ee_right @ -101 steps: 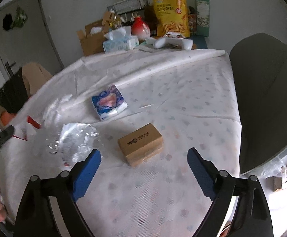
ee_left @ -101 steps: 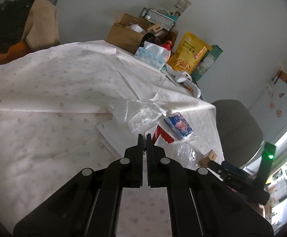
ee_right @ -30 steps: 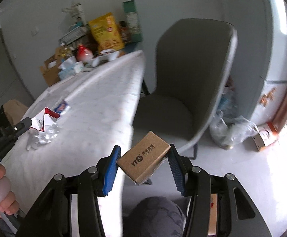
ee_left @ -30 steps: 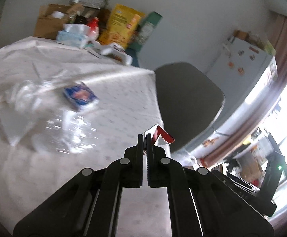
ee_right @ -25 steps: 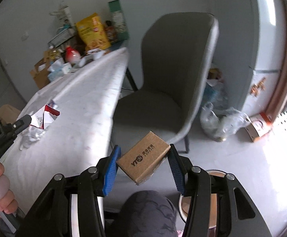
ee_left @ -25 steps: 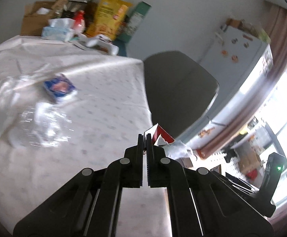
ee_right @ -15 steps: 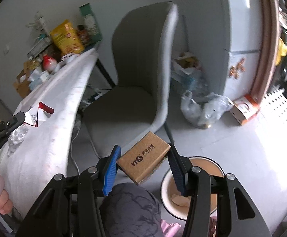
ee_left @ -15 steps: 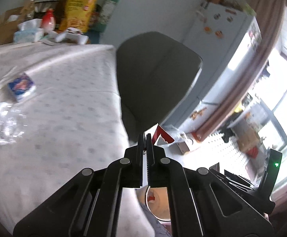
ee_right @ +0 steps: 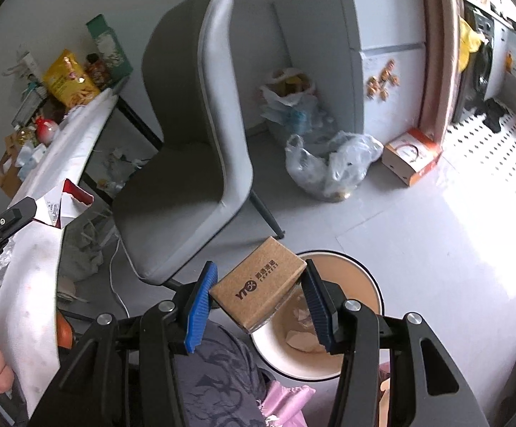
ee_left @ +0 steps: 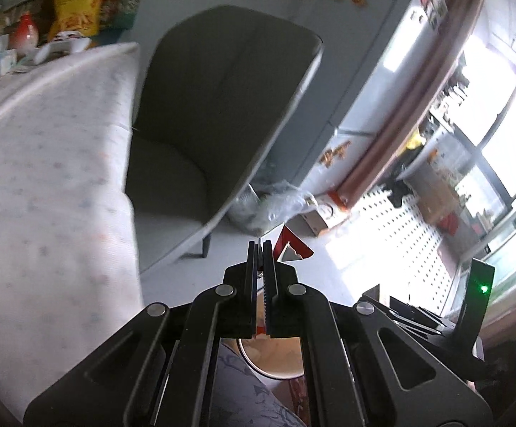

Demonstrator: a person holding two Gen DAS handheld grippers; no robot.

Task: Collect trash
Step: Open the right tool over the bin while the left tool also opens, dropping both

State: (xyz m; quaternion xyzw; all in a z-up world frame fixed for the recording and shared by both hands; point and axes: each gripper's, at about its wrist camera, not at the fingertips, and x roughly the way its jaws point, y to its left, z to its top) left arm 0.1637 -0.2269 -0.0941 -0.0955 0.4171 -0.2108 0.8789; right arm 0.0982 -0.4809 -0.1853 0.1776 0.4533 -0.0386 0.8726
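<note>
The main risk here is a miss. The right tool [ee_right: 258, 297] is clamped on the small cardboard box [ee_right: 258, 286], which is tilted and sits above the near rim of the round trash bin [ee_right: 371, 277] on the floor, not over its middle. If the tool lets go now, I judge the box may strike the rim, or the person's knee [ee_right: 218, 366] just beside the bin, and fall onto the floor. A second risk is with the left tool [ee_left: 262, 245]: its two fingers are pressed together on a thin red and white torn wrapper [ee_left: 291, 249], and only an edge of it is pinched. Such a light piece may drift sideways when released, and this tool seems to be at the near edge of the bin [ee_left: 275, 356], as far as the left view shows.

The box lies fully between the blue pads [ee_right: 201, 306] of the right tool. The wrapper sticks out forward past the tips of the left tool, beside the counter [ee_right: 33, 259] with its white cloth.
</note>
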